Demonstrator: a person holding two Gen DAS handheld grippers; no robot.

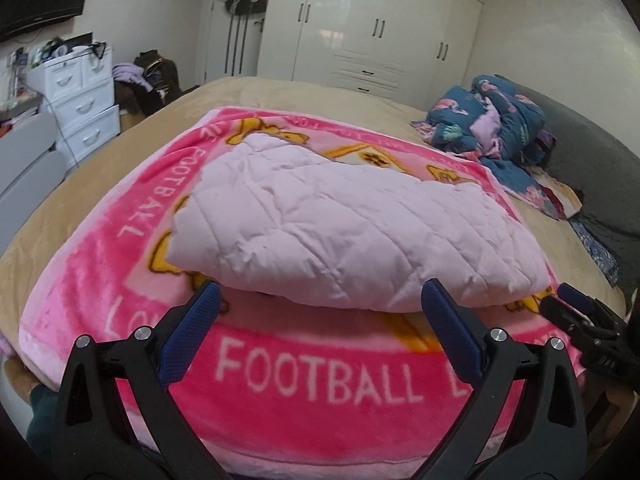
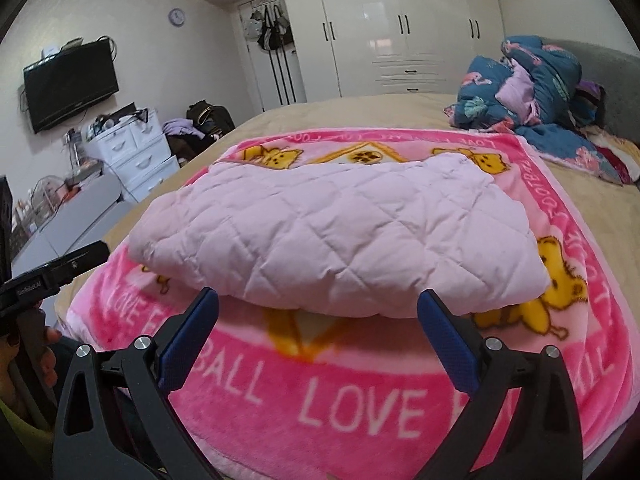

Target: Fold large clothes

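i have the pale pink quilted padded garment point(image 1: 340, 224) lying as a folded bundle in the middle of the bright pink fleece blanket with white lettering and yellow cartoon animals point(image 1: 320, 380), which is spread over the tan-covered bed point(image 1: 100, 184); i take the blanket to be a working mat that marks out the folding area. my left gripper point(image 1: 320, 308) has its blue-padded jaws spread wide with nothing between them, hovering just short of the bundle's near edge. my right gripper point(image 2: 318, 308) is the same: wide open, empty, facing that near fold. neither touches the cloth, so i judge this fold is laid down and released. the bundle's near edge is rounded and puffy, lifted a little off the blanket, which should let a jaw slide under. there is open blanket on every side of it. the crumpled dark blue flowered bedding point(image 2: 536, 88) lies well apart near the grey headboard point(image 2: 616, 84), out of my way.
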